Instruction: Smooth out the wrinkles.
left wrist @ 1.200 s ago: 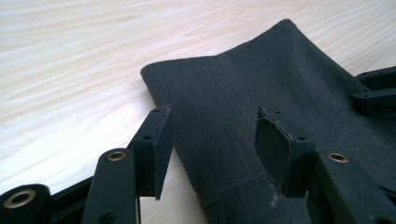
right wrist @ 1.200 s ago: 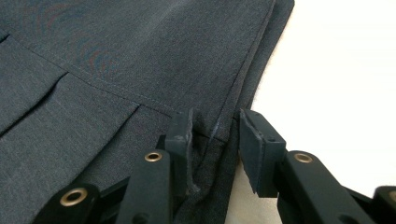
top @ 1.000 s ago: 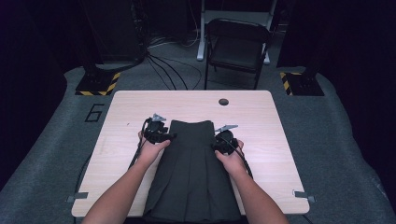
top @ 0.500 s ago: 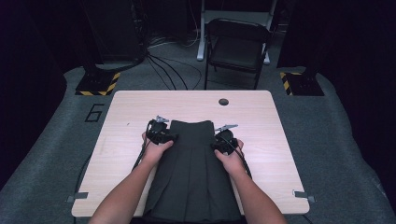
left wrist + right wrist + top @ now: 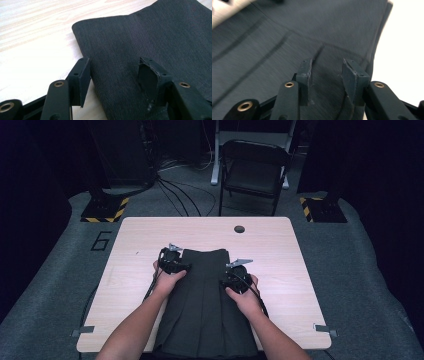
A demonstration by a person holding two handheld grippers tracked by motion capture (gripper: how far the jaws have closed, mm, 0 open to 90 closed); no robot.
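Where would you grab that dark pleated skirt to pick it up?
Take the dark pleated skirt at its side edges near the far, narrower end, each tongs coming in from its own side. It lies flat on the table, so only those edges give the jaws a layer to slide under.

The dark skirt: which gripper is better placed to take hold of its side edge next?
Probably the left gripper: its open jaws straddle the dark skirt's side edge. The right gripper sits over flat cloth, inside the edge.
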